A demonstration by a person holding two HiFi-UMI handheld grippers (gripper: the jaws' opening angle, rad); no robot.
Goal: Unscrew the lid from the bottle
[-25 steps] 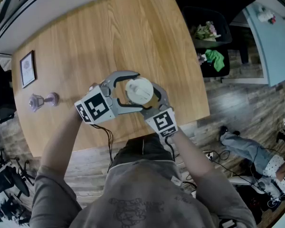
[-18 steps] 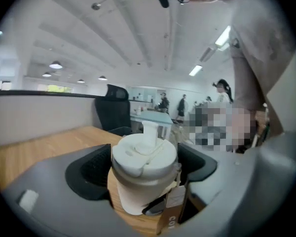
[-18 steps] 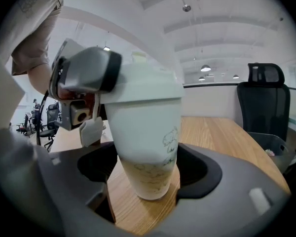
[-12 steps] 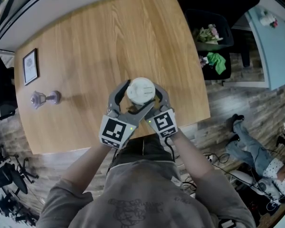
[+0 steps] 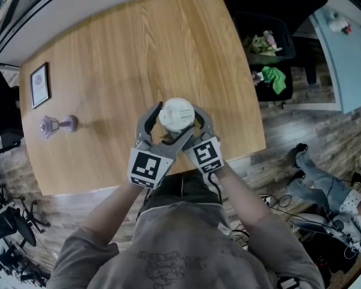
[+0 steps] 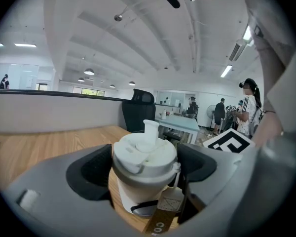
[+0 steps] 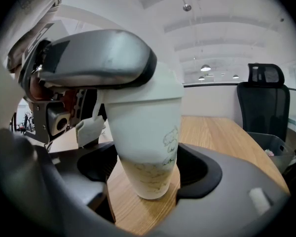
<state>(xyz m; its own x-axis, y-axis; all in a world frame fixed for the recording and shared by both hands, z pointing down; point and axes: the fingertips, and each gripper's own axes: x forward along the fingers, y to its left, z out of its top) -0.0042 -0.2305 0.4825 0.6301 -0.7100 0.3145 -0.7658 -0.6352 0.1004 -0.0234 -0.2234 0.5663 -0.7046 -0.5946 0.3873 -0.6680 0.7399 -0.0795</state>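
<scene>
A pale bottle [image 7: 148,142] with a white spouted lid [image 5: 176,114] stands upright near the front edge of the wooden table [image 5: 126,53]. My left gripper [image 5: 170,120] reaches in from the near left, and its pads [image 6: 102,169] press on both sides of the lid [image 6: 144,154]. Lower down, my right gripper [image 7: 148,171] comes from the near right and is shut on the bottle's body, with the left gripper's finger [image 7: 98,58] above it at lid height. A carrying strap with a tag [image 6: 168,204] hangs from the lid.
A small framed picture [image 5: 39,84] and a purple object [image 5: 54,126] lie at the table's left. The table's front edge runs just below the grippers. A dark bin with green stuff [image 5: 268,53] stands on the floor to the right. A black office chair [image 7: 266,90] is behind the table.
My left gripper has swung from the bottle's left side round to the near side, staying around the lid. The right gripper and the bottle have hardly moved.
</scene>
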